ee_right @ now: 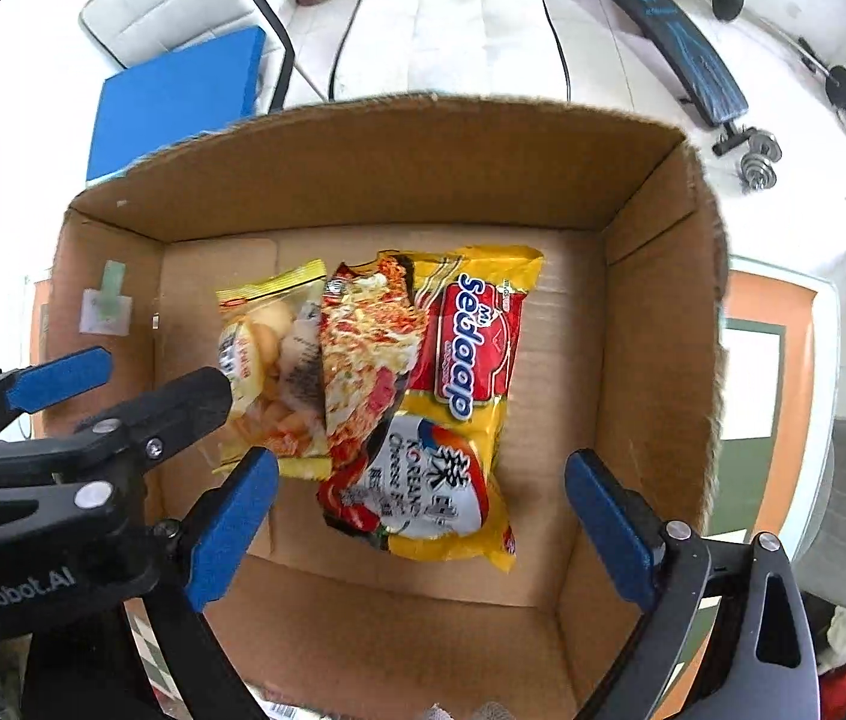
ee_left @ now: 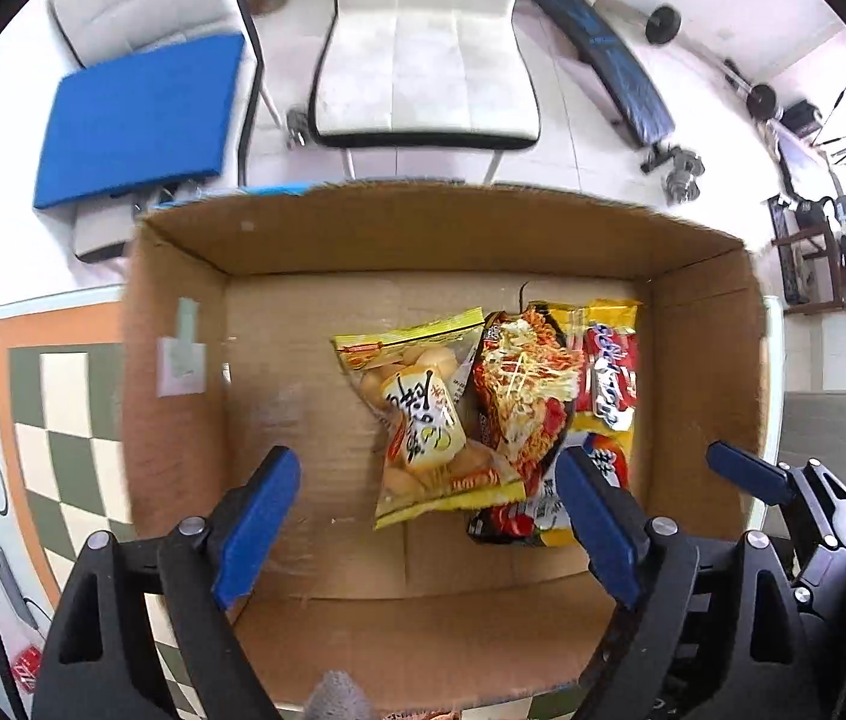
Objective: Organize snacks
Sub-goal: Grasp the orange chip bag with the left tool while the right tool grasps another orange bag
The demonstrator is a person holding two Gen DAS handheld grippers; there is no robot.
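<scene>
An open cardboard box (ee_left: pixel 279 228) (ee_right: pixel 363 150) holds three snack packs lying flat on its floor. A yellow bag of round crackers (ee_left: pixel 423 414) (ee_right: pixel 270 354) lies leftmost. A dark noodle pack (ee_left: pixel 522 396) (ee_right: pixel 363 360) overlaps it. A yellow and red Sedaap noodle pack (ee_left: pixel 606 384) (ee_right: pixel 471 384) lies to the right. My left gripper (ee_left: pixel 429 516) is open and empty above the box. My right gripper (ee_right: pixel 423 516) is open and empty above the box. The left gripper also shows in the right wrist view (ee_right: pixel 123 378), at the left.
The box stands on a table with an orange-edged checkered mat (ee_left: pixel 63 420). Beyond it are a white chair (ee_left: pixel 423 60), a chair with a blue cushion (ee_left: pixel 141 114), and a weight bench (ee_left: pixel 609 54) with dumbbells. A phone (ee_left: pixel 6 576) lies on the left of the table.
</scene>
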